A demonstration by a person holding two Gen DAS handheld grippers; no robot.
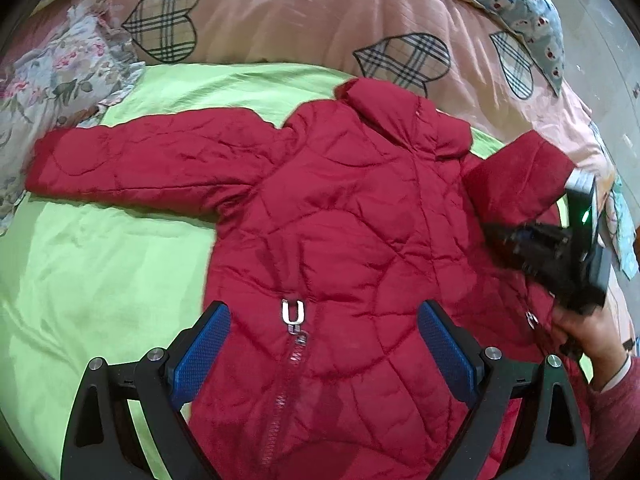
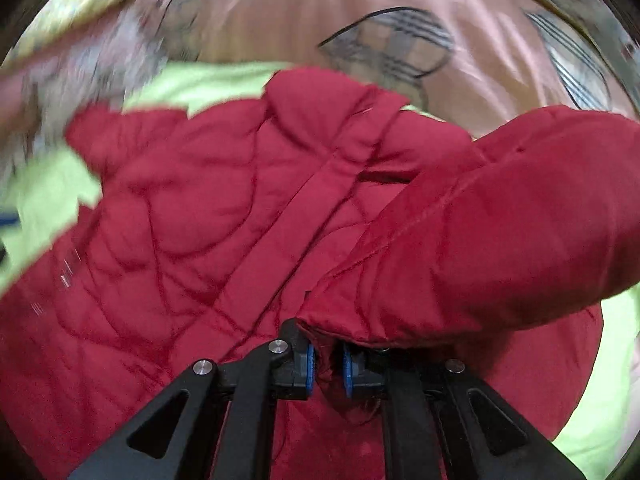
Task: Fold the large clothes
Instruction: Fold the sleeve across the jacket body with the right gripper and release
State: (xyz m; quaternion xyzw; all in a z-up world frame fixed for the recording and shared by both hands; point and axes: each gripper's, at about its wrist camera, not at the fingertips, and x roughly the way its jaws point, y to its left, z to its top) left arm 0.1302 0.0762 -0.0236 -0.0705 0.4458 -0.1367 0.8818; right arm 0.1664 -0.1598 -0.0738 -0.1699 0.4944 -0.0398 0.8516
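Note:
A red quilted jacket (image 1: 340, 216) lies front up on a green sheet (image 1: 100, 260), collar toward the far side and zipper pull (image 1: 293, 314) near its hem. One sleeve (image 1: 132, 160) stretches out flat to the left. The other sleeve (image 1: 516, 176) is lifted over the jacket's right side, and my right gripper (image 1: 552, 256) holds it, a hand behind it. In the right wrist view that gripper (image 2: 330, 368) is shut on the sleeve's cuff (image 2: 500, 232), blue pads pinching the fabric. My left gripper (image 1: 320, 344) hovers open above the hem, pads apart, holding nothing.
A pink quilt with plaid hearts (image 1: 300, 12) covers the bed beyond the green sheet. A floral cloth (image 1: 52, 72) lies at the far left and a blue printed pillow (image 1: 516, 4) at the far right. More bedding shows at the right edge.

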